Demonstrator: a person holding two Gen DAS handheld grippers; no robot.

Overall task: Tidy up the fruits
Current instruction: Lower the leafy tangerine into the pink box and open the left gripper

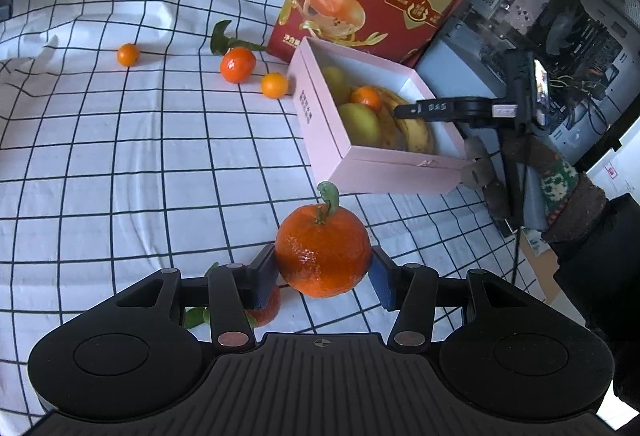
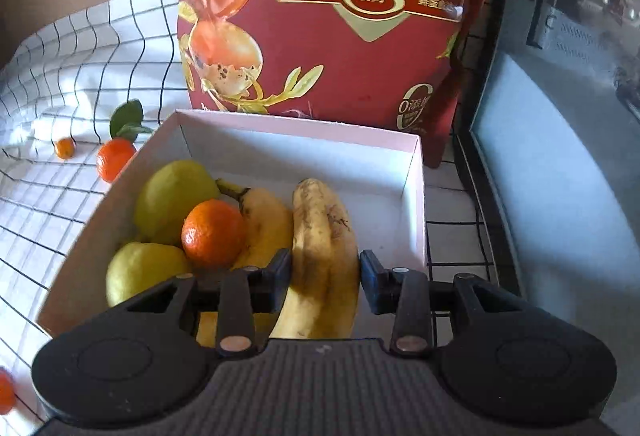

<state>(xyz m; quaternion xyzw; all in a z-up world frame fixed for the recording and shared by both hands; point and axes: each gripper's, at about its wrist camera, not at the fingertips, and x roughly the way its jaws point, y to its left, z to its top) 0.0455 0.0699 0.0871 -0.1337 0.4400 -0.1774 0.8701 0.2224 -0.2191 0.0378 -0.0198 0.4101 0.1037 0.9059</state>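
Left gripper (image 1: 323,268) holds a large mandarin (image 1: 323,252) with a short green stem, pads pressed to its two sides at the widest girth, fruit raised above the checked cloth (image 1: 120,155) and just short of the pink box (image 1: 320,139). Right gripper (image 2: 325,268) is narrowed around a banana (image 2: 324,256) inside the box, one pad at each flank; contact looks firm on the left pad, less certain on the right, so I read it as a grip not yet let go. Box already carries two yellow-green pears (image 2: 172,195), a small mandarin (image 2: 214,232) and a second banana (image 2: 264,228). Loose on the cloth: a leafy mandarin (image 1: 237,64) and two kumquats (image 1: 128,54), plus another mandarin (image 1: 264,310) partly hidden under the left jaw. Handling judgement — mandarin is light, round, with thin loose skin that can slide over the flesh and bruise under squeeze; equator grip is right, stem kept clear. Banana is soft, spotted, ripe — it marks easily, best taken mid-length across the narrow section. Kumquats are small and smooth, likely to roll or squirt out; approach from above, close slowly. The free space lies along the right side of the box.
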